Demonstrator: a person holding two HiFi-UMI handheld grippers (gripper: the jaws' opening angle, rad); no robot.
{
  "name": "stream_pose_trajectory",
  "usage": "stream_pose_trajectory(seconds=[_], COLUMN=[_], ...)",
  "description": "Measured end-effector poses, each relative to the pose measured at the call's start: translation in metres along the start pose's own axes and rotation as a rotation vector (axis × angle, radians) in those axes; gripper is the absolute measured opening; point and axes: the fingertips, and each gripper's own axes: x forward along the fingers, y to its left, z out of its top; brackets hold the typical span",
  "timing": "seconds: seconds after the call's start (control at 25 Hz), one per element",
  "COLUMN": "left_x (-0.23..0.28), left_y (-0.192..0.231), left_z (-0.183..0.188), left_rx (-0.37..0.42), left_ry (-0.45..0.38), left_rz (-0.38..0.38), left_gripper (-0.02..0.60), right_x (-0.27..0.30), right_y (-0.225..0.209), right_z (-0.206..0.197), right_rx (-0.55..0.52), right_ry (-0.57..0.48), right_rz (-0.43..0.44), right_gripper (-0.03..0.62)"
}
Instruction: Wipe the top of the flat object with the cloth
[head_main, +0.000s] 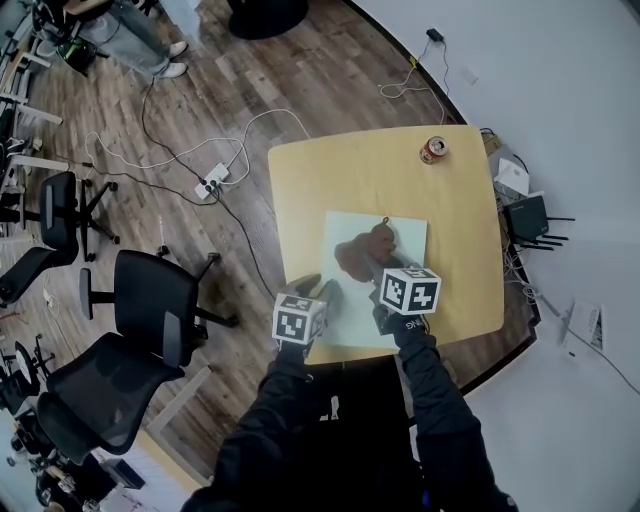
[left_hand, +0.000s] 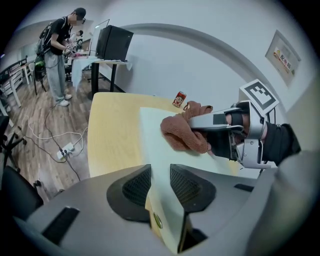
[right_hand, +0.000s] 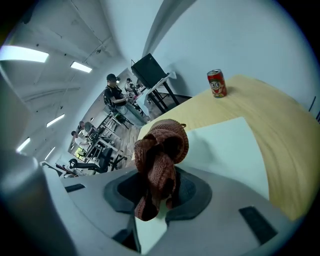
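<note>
A pale flat board (head_main: 405, 232) lies on the wooden table (head_main: 340, 180). My left gripper (head_main: 322, 297) is shut on the board's near left edge, the board's rim (left_hand: 160, 200) wedged between its jaws. A brown knitted cloth (head_main: 362, 252) rests on the board's top. My right gripper (head_main: 385, 290) is shut on the cloth (right_hand: 161, 160), which bunches up between its jaws and hangs over them. In the left gripper view the cloth (left_hand: 182, 131) sits on the board (left_hand: 152, 135) under the right gripper's fingers (left_hand: 212, 121).
A red drink can (head_main: 433, 150) stands near the table's far right corner, also visible as the can (right_hand: 216, 83) and the can (left_hand: 179, 99). Black office chairs (head_main: 150, 310) and floor cables (head_main: 215, 180) lie to the left. A person (left_hand: 59, 50) stands at desks in the background.
</note>
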Motion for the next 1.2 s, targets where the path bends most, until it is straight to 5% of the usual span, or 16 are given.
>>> stream_pose_trajectory(seconds=[0.96, 1.2], left_x=[0.0, 0.0], left_y=[-0.002, -0.003], left_z=[-0.005, -0.005], left_rx=[-0.008, -0.016], left_ry=[0.016, 0.018], left_rz=[0.009, -0.008], left_gripper=[0.133, 0.135], right_x=[-0.091, -0.115], right_y=[-0.101, -0.047], right_z=[0.001, 0.023], right_rx=[-0.023, 0.004], right_ry=[-0.061, -0.138], right_rz=[-0.184, -0.041], right_gripper=[0.133, 0.133])
